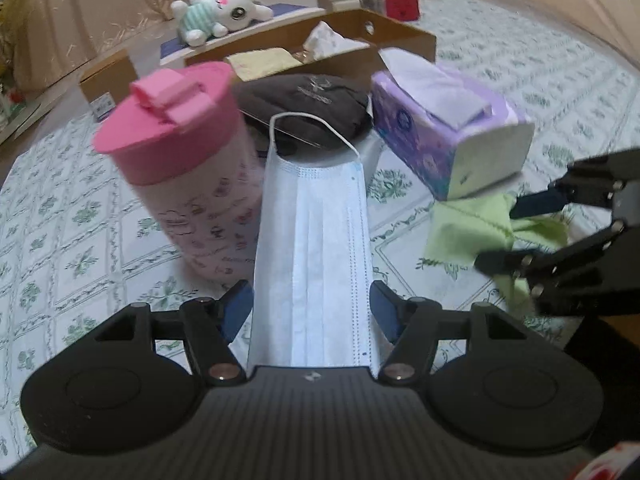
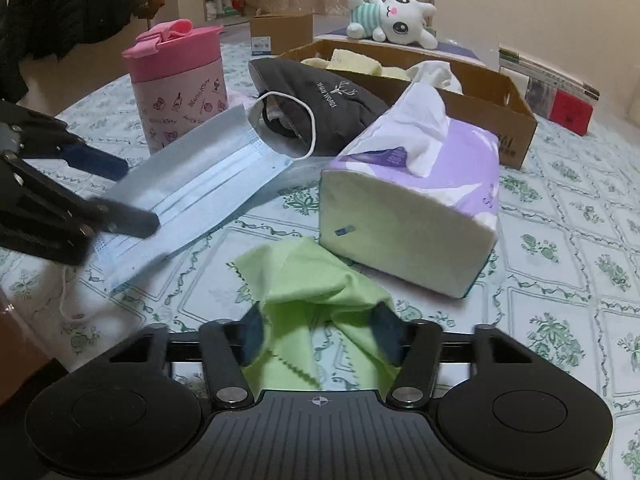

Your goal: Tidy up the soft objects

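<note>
The left gripper (image 1: pixel 312 312) stands fairly wide, its jaws straddling a pale blue surgical mask (image 1: pixel 312 240) without pinching it; from the right wrist view the mask looks partly lifted off the counter (image 1: pixel 80 216), one end resting near a jaw. The right gripper (image 2: pixel 320 336) is at a middling width around a green cleaning cloth (image 2: pixel 312 276), whose folds bunch up between the jaws; whether the pads press on it I cannot tell.

Both things are very light, limp and thin. The mask will droop and slide out of a loose hold, so it is best taken across its pleated middle or by an ear loop (image 1: pixel 320 124). The cloth will crumple; a pinch on the raised fold should carry it.

Beyond lie a purple tissue pack (image 1: pixel 444 136), a dark pouch (image 1: pixel 308 108), a pink-lidded canister (image 1: pixel 184 168) and the cardboard box (image 2: pixel 516 128), probably the destination.
</note>
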`<action>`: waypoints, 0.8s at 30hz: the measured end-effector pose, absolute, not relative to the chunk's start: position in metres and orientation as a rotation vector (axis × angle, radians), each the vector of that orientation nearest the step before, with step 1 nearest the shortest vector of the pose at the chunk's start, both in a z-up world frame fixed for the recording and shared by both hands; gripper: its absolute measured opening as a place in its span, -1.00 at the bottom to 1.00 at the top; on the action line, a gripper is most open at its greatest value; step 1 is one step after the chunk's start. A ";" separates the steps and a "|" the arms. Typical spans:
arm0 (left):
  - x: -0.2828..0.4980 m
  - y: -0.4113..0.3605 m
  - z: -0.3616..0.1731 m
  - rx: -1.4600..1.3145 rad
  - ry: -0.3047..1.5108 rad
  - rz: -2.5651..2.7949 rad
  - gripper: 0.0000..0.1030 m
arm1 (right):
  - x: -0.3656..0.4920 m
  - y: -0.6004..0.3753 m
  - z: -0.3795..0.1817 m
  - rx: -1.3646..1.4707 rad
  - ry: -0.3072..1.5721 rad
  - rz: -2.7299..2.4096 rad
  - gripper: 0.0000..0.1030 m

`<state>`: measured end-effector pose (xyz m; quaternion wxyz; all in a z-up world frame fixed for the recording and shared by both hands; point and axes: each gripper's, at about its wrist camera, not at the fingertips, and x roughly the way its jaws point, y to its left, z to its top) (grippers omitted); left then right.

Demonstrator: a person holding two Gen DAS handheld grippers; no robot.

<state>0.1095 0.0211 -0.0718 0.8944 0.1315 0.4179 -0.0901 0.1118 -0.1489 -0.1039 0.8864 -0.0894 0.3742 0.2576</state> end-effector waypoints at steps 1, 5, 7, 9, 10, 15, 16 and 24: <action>0.111 0.019 -0.075 0.279 0.873 -0.190 0.20 | 0.112 -0.151 -0.104 -0.182 0.778 0.531 -0.15; 0.116 0.014 -0.087 0.319 0.892 -0.199 0.35 | 0.115 -0.159 -0.103 -0.158 0.787 0.523 -0.91; 0.117 0.011 -0.091 0.345 0.891 -0.192 0.41 | 0.116 -0.162 -0.102 -0.139 0.791 0.521 -0.93; 0.118 0.011 -0.094 0.369 0.887 -0.182 0.45 | 0.115 -0.164 -0.101 -0.127 0.794 0.522 -0.93; 0.119 0.012 -0.095 0.366 0.886 -0.182 0.45 | 0.114 -0.165 -0.101 -0.125 0.794 0.523 -0.93; 0.123 0.017 -0.096 0.328 0.901 -0.187 0.22 | 0.112 -0.169 -0.099 -0.100 0.794 0.518 -0.94; 0.124 0.018 -0.095 0.310 0.908 -0.193 0.10 | 0.112 -0.170 -0.098 -0.097 0.794 0.516 -0.94; 0.112 0.019 -0.090 0.308 0.938 -0.182 -0.98 | 0.103 -0.174 -0.089 -0.082 0.775 0.509 -0.94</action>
